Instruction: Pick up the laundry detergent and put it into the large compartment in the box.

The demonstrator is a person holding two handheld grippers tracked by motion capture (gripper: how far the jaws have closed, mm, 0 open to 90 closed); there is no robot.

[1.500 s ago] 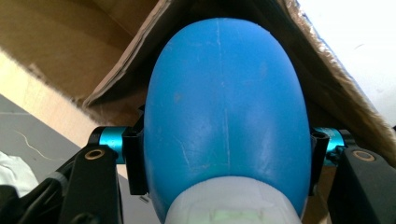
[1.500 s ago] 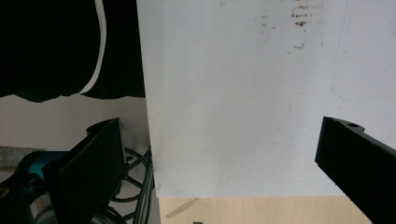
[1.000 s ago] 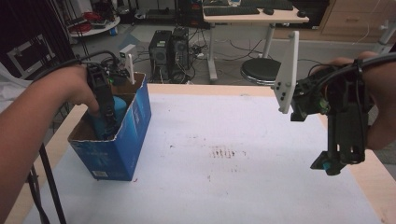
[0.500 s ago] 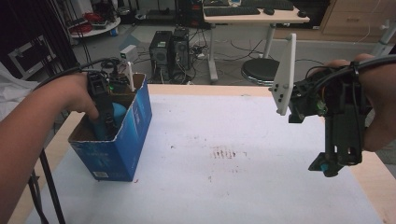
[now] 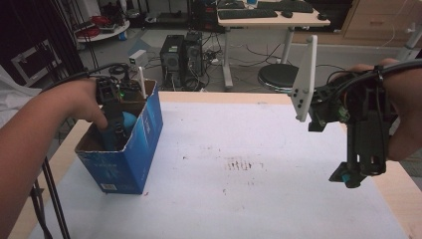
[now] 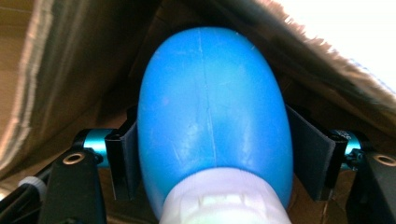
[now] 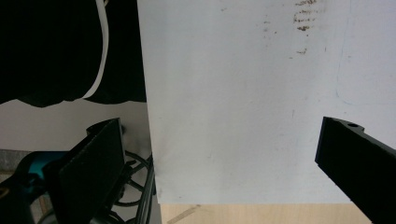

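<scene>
An open blue cardboard box stands at the table's left edge. My left gripper reaches down into it, held by a hand. A smooth blue rounded thing with a white end sits between its jaws, and its top peeks over the box rim. These jaws have just been opening; their pads stand beside the blue thing's flanks without squeezing it. My right gripper hangs over the table's right side, pointing down. It is open wide with nothing between its fingers.
A white sheet covers the table, with faint brown smudges near the middle. Bare wooden table edge runs along the right. Behind the table are computer towers, a stool and a desk.
</scene>
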